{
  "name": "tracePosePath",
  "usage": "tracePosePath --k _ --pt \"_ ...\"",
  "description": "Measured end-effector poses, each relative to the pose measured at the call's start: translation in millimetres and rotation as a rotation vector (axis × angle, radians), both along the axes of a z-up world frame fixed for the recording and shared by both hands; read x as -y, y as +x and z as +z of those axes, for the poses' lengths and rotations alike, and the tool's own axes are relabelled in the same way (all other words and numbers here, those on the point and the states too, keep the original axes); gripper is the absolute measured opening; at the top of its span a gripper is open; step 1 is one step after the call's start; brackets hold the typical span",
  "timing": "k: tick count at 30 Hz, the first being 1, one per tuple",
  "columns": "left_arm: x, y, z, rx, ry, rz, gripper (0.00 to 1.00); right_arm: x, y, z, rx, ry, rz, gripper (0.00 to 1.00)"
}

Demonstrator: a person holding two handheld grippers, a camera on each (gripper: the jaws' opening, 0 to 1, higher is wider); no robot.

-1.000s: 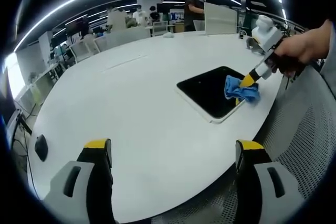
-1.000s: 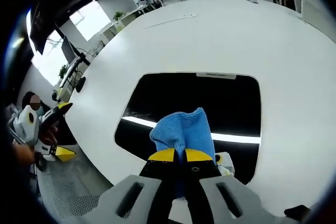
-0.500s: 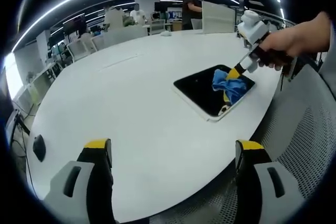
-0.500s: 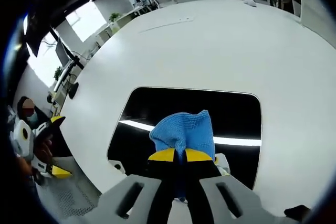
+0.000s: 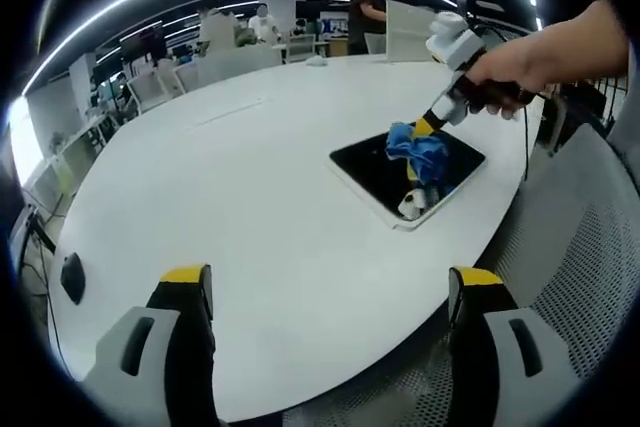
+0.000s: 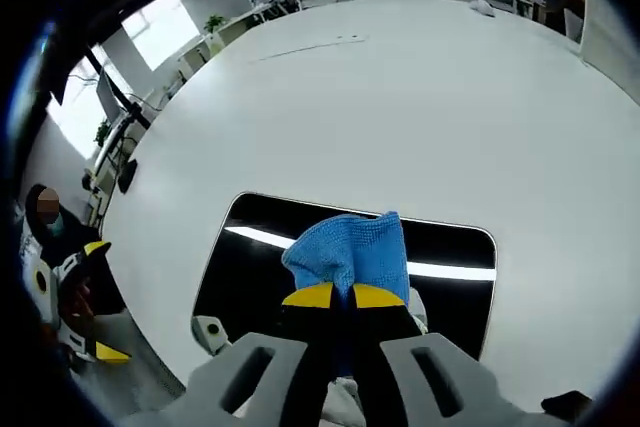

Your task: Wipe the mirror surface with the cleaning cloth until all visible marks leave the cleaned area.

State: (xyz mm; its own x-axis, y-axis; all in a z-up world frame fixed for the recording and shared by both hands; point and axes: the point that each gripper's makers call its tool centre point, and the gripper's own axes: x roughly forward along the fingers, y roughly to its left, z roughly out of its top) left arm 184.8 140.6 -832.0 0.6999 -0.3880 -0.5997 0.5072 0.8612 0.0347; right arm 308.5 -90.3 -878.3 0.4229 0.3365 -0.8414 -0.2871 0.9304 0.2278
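A dark rectangular mirror [image 5: 400, 169] [image 6: 310, 247] with a white frame lies flat on the white round table [image 5: 250, 197]. My right gripper [image 6: 345, 296] is shut on a blue cleaning cloth [image 6: 352, 251], pressing it on the glass. In the left gripper view that right gripper [image 5: 427, 128] reaches in from the right in a person's hand, with the blue cloth [image 5: 415, 153] on the mirror's middle. My left gripper [image 5: 330, 292] hangs open over the table's near edge, well away from the mirror, nothing between its jaws.
A dark computer mouse [image 5: 72, 278] lies at the table's left edge. A grey mesh chair [image 5: 570, 237] stands to the right. Office chairs, desks and a standing person [image 5: 370, 9] are beyond the far side of the table.
The right gripper has slid the cloth from the mirror's near right edge further in, toward its middle and far side. The left gripper has stayed in place.
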Motion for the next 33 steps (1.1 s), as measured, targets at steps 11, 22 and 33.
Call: tracePosePath --k 11,22,33 --pt "-10.3 3.8 4.1 0.039 0.016 0.014 0.99 3.7 27.1 -6.6 0.009 0.0 0.017 0.0" --pt "-11.1 2.6 2.5 0.025 0.017 0.012 0.99 3.6 34.6 -7.6 0.004 -0.023 0.02 0.0" --pt "-8.1 0.4 2.2 0.014 0.007 0.001 0.99 4.7 28.0 -2.1 -0.002 -0.003 0.014 0.0"
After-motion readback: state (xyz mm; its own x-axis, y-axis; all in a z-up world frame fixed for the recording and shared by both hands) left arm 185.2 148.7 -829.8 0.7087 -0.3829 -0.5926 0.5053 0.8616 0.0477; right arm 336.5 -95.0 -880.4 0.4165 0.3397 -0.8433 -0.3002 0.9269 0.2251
